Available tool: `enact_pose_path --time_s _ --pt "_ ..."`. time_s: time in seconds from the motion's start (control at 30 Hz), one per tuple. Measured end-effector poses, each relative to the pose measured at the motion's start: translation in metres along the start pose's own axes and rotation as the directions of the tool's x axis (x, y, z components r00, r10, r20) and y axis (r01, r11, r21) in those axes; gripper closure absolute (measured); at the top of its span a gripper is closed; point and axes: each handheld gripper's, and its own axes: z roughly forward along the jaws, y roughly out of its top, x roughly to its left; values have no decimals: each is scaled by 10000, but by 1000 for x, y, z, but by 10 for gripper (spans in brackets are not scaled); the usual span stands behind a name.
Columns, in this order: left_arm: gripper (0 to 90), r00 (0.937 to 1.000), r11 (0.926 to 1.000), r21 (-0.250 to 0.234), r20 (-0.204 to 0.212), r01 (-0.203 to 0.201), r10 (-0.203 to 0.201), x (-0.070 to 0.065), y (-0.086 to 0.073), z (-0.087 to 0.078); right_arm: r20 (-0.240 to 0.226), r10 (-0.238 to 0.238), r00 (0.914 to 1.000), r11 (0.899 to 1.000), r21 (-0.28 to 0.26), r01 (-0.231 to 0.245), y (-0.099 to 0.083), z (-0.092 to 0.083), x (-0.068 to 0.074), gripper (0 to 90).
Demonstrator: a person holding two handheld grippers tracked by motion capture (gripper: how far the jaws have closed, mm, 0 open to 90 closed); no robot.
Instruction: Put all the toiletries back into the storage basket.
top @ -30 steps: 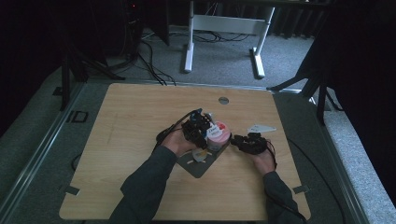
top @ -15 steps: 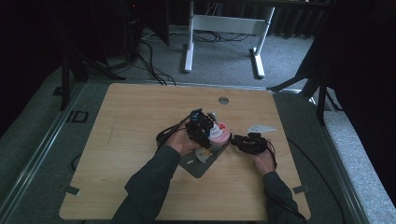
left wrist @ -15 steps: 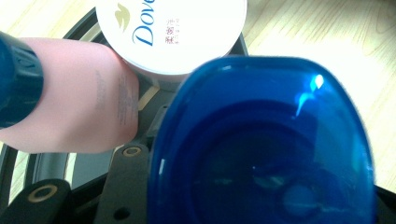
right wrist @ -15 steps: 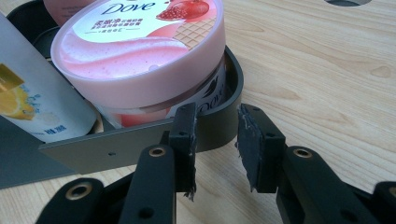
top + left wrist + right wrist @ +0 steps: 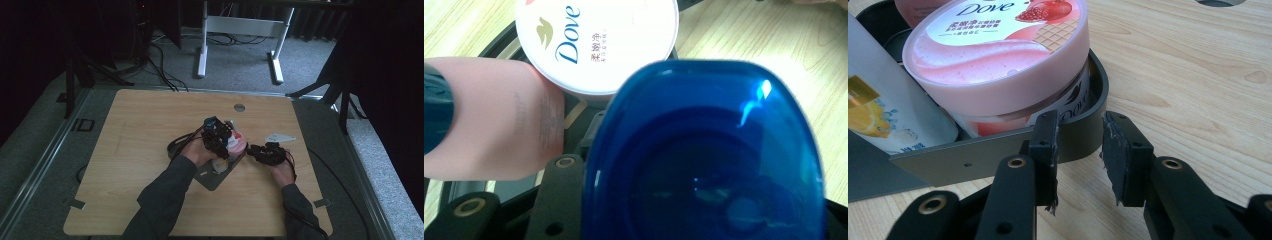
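Note:
A dark grey tray (image 5: 215, 177) lies mid-table and holds a pink Dove jar (image 5: 235, 142). My left gripper (image 5: 218, 134) hovers over the tray, shut on a blue bottle (image 5: 704, 150) seen end-on close to the camera. Below it lie a pink tube (image 5: 494, 125) with a dark cap and the Dove jar's white underside (image 5: 599, 40). My right gripper (image 5: 1078, 160) rests low on the table at the tray's rounded end (image 5: 1095, 110). It is open with nothing between its pads. A white bottle with a lemon picture (image 5: 883, 115) leans beside the jar (image 5: 998, 55).
A pale three-cornered plate (image 5: 280, 137) lies on the table right of the tray. A round hole (image 5: 239, 107) sits near the table's far edge. Cables (image 5: 177, 145) trail left of the left hand. Bare wood surrounds the tray.
My left gripper has shifted slightly to the right over the tray with the blue bottle. The right gripper has stayed in place.

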Motion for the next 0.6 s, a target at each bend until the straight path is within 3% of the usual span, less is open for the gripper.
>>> enact_pose_path --time_s 0.6 --pt "547 9993 9993 -265 277 253 -246 0 4 3 39 2 10000 10000 64 -3 -1 0 -1 675"
